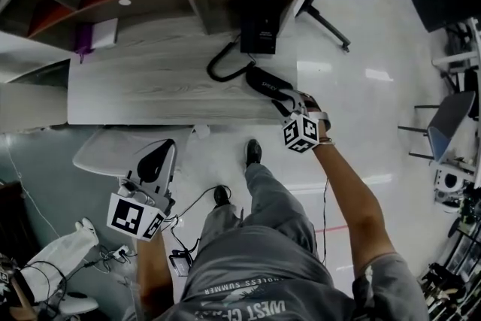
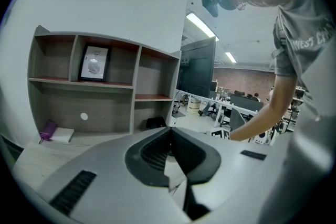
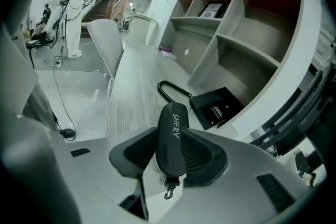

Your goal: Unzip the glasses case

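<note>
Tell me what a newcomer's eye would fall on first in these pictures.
The black glasses case with white "SHERY" lettering stands out, lying at the near corner of the pale wooden desk between the right gripper's jaws. Behind it sits a black box with a coiled cord, below the shelves. The left gripper hangs low off the desk, jaws together and empty.

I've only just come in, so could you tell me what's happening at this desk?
A person is working with a handheld gripper in each hand. The right gripper has its jaws apart around one end of a black glasses case, which lies near the edge of the wooden desk. The left gripper is shut and empty, held low and away from the desk. The case looks closed, so the unzipping doesn't seem to have started.
</note>
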Available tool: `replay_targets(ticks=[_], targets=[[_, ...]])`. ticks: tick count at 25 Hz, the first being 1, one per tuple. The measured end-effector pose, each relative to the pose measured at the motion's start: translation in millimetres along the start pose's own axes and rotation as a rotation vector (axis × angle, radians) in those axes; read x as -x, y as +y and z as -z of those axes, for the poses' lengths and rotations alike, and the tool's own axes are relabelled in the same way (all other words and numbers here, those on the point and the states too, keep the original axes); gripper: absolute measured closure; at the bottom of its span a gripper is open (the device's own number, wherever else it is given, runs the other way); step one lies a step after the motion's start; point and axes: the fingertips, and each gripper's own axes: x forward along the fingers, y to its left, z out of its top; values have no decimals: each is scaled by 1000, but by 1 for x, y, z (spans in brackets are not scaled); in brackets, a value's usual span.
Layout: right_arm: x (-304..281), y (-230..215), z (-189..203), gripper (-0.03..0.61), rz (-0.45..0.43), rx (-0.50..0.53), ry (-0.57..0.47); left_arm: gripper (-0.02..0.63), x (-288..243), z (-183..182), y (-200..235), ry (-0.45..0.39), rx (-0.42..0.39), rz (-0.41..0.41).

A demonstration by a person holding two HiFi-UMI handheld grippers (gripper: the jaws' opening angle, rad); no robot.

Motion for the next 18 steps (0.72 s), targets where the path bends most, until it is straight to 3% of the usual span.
replay_targets(ticks=[6,18], targets=[[-20,3,16,388,-18,46,7,614,-11,2,3,10,3,-1],[-43,-47,36,308,64,-34,9,614,-31,14,-3,39,28,20]])
